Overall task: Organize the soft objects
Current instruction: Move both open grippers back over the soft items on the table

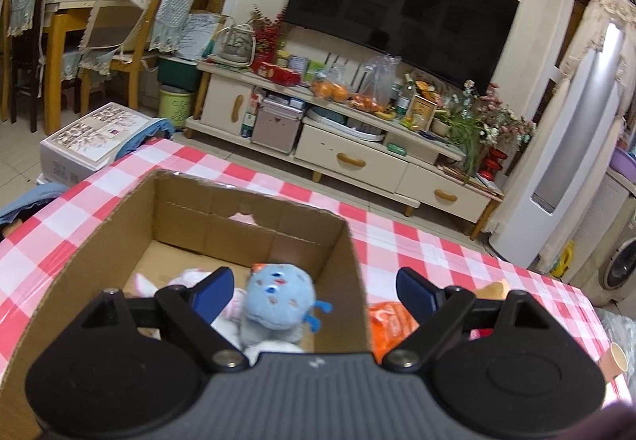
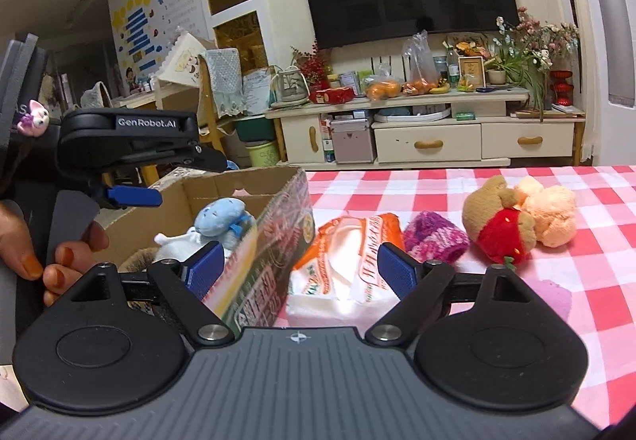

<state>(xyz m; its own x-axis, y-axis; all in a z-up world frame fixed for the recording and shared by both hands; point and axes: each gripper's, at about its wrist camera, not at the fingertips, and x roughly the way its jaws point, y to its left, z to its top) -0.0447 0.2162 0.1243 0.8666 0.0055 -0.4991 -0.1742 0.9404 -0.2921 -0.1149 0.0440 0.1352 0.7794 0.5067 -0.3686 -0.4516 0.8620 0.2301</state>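
Observation:
An open cardboard box (image 1: 254, 209) stands on the red-and-white checked table. Inside lie a light blue plush (image 1: 278, 297) and a white plush (image 1: 187, 277). My left gripper (image 1: 314, 287) hangs open over the box, just above the blue plush and apart from it. In the right wrist view the box (image 2: 274, 209) is at the left, with the blue plush (image 2: 222, 215) showing over its rim. My right gripper (image 2: 301, 267) is open above the box's right wall and an orange-and-white tissue pack (image 2: 346, 269). A pink knitted roll (image 2: 435, 237), a bear with a strawberry (image 2: 501, 225) and a peach plush (image 2: 552, 217) lie further right.
A paper cup (image 1: 618, 354) stands near the table's right edge. A person's hand (image 2: 51, 261) holds the left gripper (image 2: 131, 197) at the left. Beyond the table are a TV cabinet (image 2: 429, 142) and a chair (image 1: 131, 42).

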